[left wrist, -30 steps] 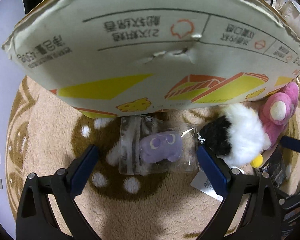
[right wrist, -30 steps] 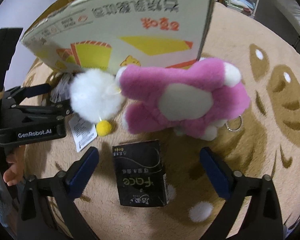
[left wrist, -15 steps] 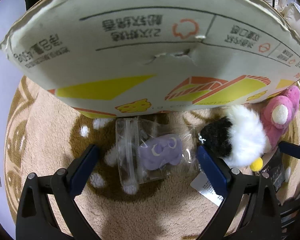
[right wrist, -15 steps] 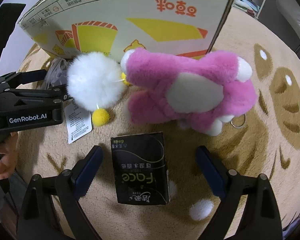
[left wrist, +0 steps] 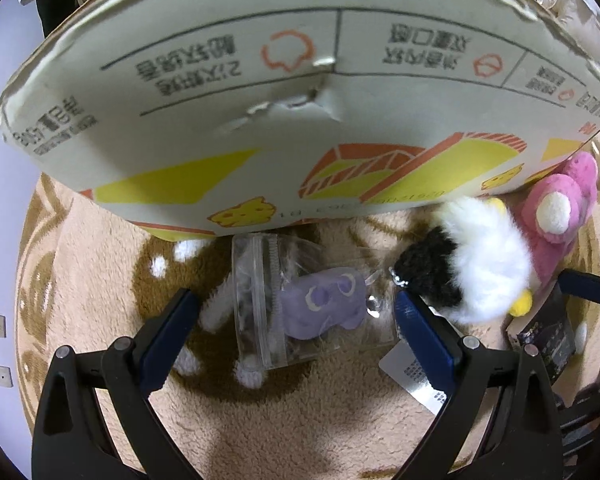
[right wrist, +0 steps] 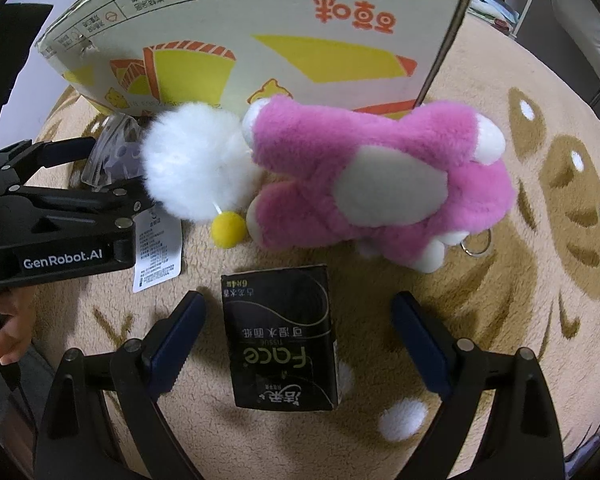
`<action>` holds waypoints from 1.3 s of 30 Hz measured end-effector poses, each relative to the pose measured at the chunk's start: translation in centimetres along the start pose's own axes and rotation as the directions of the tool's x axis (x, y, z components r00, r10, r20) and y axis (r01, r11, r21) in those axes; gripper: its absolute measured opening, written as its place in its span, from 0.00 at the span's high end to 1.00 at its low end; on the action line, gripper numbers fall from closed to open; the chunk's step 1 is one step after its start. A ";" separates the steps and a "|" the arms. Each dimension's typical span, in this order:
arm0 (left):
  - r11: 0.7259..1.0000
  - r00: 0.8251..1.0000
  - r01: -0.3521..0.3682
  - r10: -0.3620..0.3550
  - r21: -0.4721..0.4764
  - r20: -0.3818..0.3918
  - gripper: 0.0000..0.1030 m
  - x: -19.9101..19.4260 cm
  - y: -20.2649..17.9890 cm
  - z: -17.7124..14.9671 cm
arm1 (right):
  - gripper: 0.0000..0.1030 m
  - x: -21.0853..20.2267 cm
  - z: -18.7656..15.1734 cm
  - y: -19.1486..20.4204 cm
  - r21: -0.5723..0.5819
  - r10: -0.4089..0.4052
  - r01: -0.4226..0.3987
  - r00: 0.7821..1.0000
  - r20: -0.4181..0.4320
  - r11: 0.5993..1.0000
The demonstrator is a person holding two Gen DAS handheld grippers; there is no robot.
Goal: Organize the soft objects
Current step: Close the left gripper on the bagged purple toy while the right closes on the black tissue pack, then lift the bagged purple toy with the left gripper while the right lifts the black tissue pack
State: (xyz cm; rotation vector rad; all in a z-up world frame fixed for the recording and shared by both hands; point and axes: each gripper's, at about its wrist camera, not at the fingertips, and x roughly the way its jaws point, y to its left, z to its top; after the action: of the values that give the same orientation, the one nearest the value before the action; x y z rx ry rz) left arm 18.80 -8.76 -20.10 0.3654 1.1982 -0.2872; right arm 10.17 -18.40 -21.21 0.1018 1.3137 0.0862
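Observation:
A purple plush in a clear zip bag [left wrist: 320, 308] lies on the rug, right between the wide-spread fingers of my open left gripper [left wrist: 296, 320]. To its right sits a white and black fluffy toy [left wrist: 476, 264] with a yellow pom-pom, its white side [right wrist: 192, 168] showing in the right wrist view. A pink and white plush [right wrist: 376, 176] lies beside it. My right gripper [right wrist: 300, 336] is open, its fingers on either side of a black tissue pack [right wrist: 282, 338]. The left gripper body [right wrist: 56, 232] shows at the left edge there.
A large printed cardboard box [left wrist: 292, 100] [right wrist: 268, 32] stands just behind the toys. A beige and brown patterned rug [left wrist: 260, 420] covers the floor. A white paper tag [right wrist: 156, 256] lies by the fluffy toy. A person's fingers [right wrist: 8, 336] show at the far left.
Both grippers have come lower and closer: the bagged purple plush now lies between the left fingers, and the black tissue pack sits further in between the right fingers.

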 end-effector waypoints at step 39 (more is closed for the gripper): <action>0.995 0.998 0.053 -0.050 -0.084 0.039 0.54 -4.3 2.4 -2.4 | 0.52 -3.6 0.3 -1.9 -0.014 0.030 -0.028 0.993 0.113 1.000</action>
State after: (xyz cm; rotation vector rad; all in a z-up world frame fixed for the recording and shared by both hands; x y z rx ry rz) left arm 16.23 -5.50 -16.56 0.2542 1.1812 -0.2856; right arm 9.56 -20.77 -17.90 0.1140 1.1983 0.1115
